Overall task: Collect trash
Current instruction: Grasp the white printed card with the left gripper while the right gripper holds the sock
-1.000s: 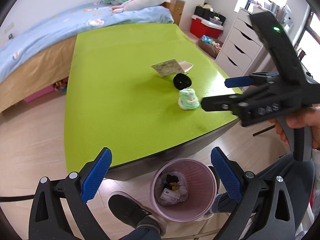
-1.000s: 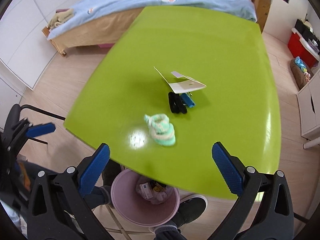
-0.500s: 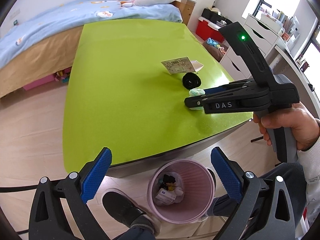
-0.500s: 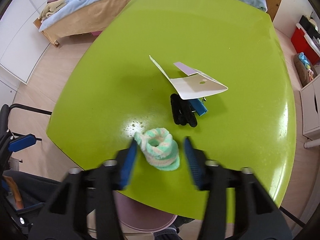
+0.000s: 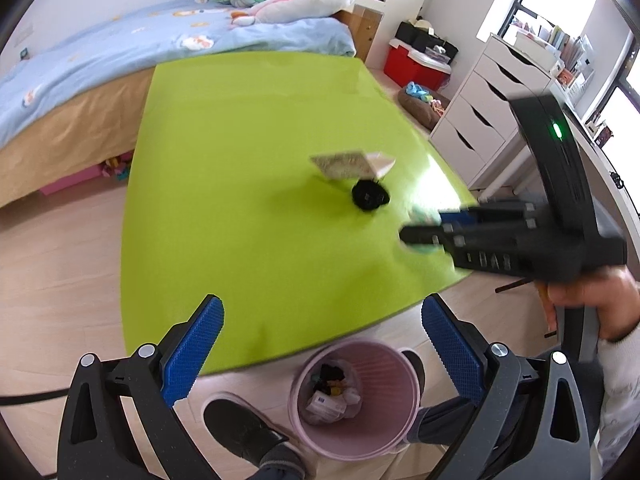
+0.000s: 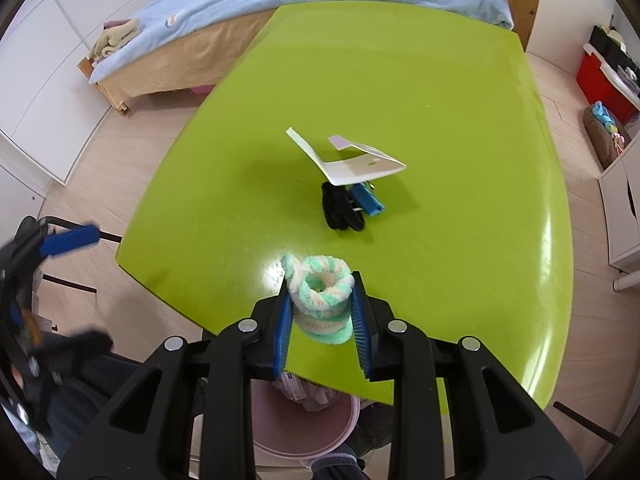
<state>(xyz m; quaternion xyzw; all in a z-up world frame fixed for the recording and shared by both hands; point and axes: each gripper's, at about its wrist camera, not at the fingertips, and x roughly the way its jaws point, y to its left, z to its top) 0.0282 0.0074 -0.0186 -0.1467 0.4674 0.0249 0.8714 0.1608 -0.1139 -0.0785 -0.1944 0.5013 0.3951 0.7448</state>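
my right gripper [image 5: 420,232] body, seen from my left wrist: blurred raised letters, not legible | folded card [image 5: 344,164] beyond the right gripper on the green table [image 5: 240,200]: printed face, too blurred to read | packet in the pink bin [image 5: 356,400] below the table edge: print illegible

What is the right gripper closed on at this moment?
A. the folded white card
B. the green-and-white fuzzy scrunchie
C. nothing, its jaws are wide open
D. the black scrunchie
B: in the right wrist view the right gripper has both blue pads pressed against the sides of the green-and-white fuzzy scrunchie, while the black scrunchie and the white card lie untouched farther up the green table.
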